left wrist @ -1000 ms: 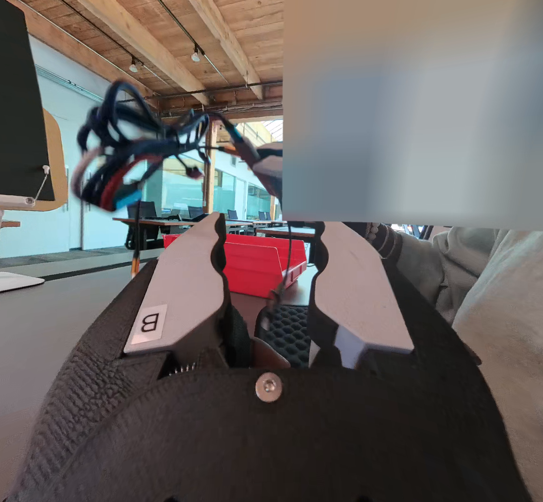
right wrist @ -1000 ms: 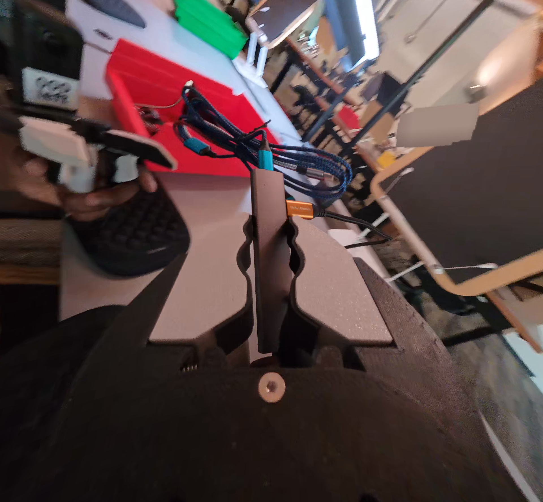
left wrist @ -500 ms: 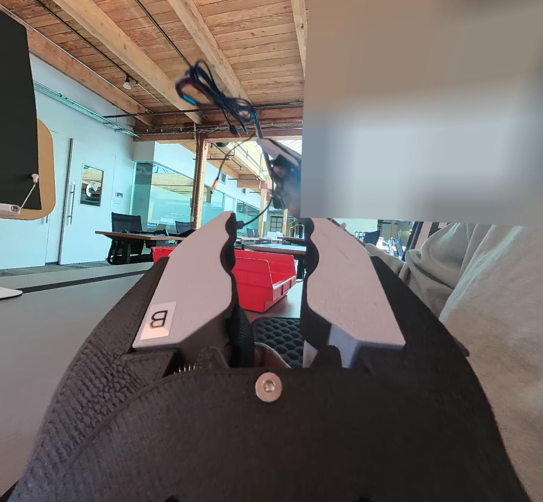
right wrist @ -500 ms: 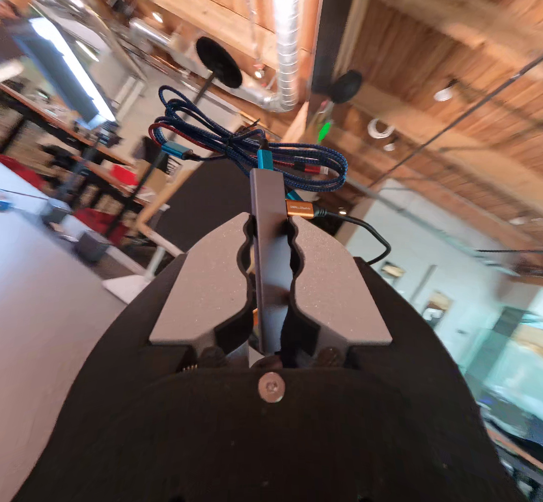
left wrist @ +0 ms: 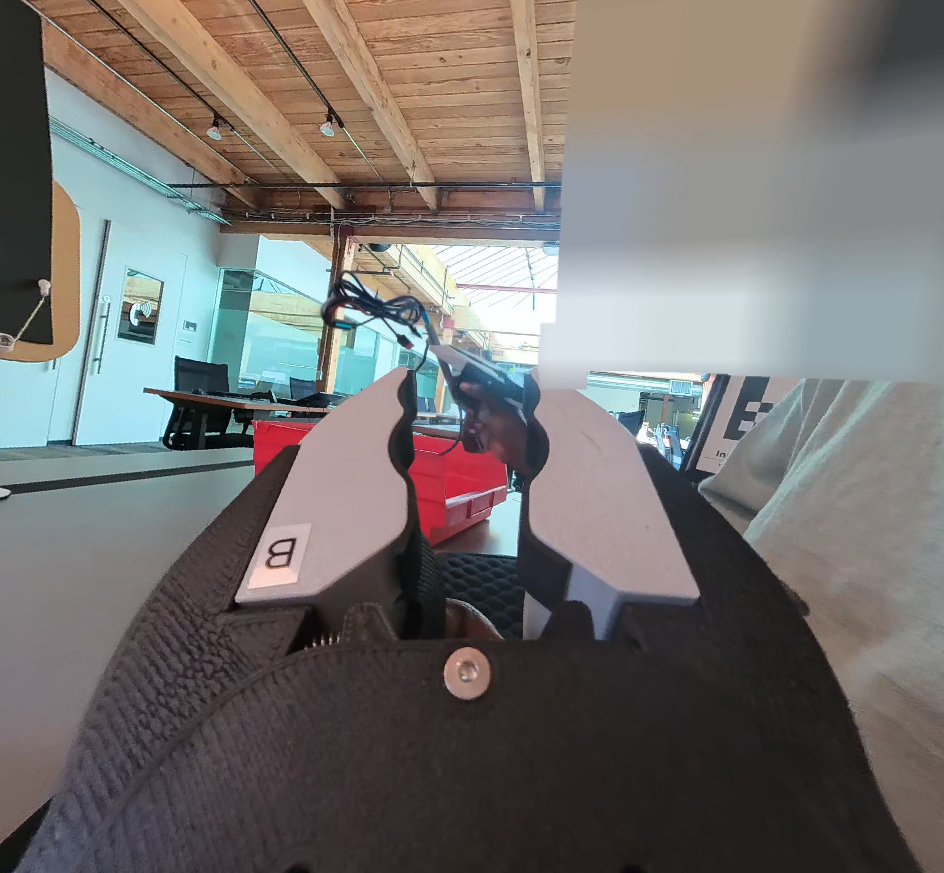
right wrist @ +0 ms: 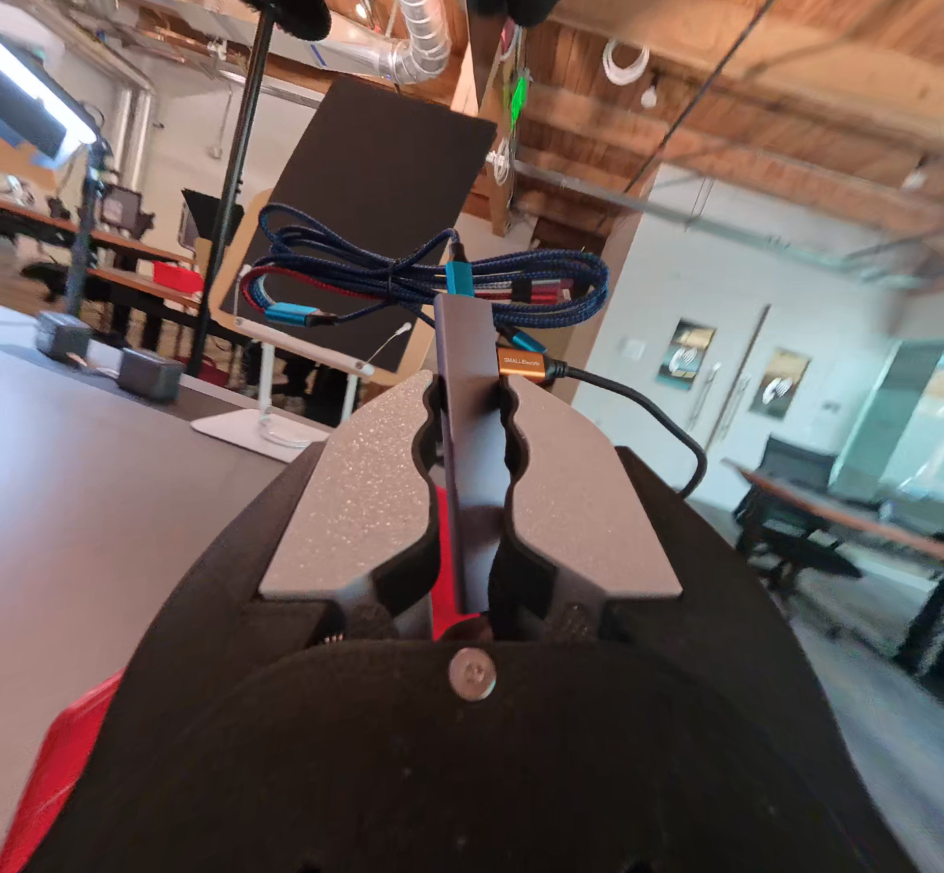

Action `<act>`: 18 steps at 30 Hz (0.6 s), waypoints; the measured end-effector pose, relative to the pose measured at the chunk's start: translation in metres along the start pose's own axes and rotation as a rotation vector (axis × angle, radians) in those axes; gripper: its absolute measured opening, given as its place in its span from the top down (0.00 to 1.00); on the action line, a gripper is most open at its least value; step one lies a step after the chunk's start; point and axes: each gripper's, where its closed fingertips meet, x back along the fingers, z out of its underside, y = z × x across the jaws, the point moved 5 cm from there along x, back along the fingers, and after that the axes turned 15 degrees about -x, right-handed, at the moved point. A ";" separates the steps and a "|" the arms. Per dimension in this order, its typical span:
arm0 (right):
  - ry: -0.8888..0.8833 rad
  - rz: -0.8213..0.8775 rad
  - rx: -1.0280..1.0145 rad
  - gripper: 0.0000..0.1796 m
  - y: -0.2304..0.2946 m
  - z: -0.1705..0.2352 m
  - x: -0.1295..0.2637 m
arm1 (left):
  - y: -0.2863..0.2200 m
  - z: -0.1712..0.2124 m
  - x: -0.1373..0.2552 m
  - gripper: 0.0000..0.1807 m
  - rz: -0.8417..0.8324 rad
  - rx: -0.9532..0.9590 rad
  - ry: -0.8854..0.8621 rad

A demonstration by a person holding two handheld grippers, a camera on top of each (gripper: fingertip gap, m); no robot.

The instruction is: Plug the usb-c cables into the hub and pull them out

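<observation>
Right gripper, grey two-finger tool with wavy black pads: fingers pressed against both sides of a slim dark-grey metal hub, held edge-on and lifted above the grey table.

Bundle of braided blue and red usb-c cables, coiled: hangs at the hub's far end, one teal plug seated in the hub's tip. A loose teal plug dangles at the left of the coil.

Orange-collared plug with black cord: seated in the hub's right side; the cord loops down to the right.

Left gripper, same build: fingers apart, nothing between them, low over the table. Beyond it, the hub and cable bundle show in the air above a red plastic bin.
</observation>
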 end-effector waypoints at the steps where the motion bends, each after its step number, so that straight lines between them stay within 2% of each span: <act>1: 0.018 0.007 -0.073 0.88 -0.003 0.007 0.002 | 0.001 0.000 0.000 0.78 -0.003 0.007 0.002; 6: 0.232 0.186 -0.365 0.88 -0.025 0.055 0.016 | 0.004 0.004 -0.003 0.78 -0.013 0.036 0.033; 9: 0.385 0.254 -0.410 0.88 -0.030 0.065 0.018 | 0.007 0.006 -0.004 0.79 -0.027 0.051 0.058; 10: 0.373 0.248 -0.398 0.90 -0.029 0.062 0.018 | 0.008 0.007 -0.005 0.79 -0.034 0.054 0.069; 18: -0.019 0.143 -0.403 0.85 -0.016 0.000 0.032 | 0.009 0.014 -0.010 0.79 -0.033 0.068 0.145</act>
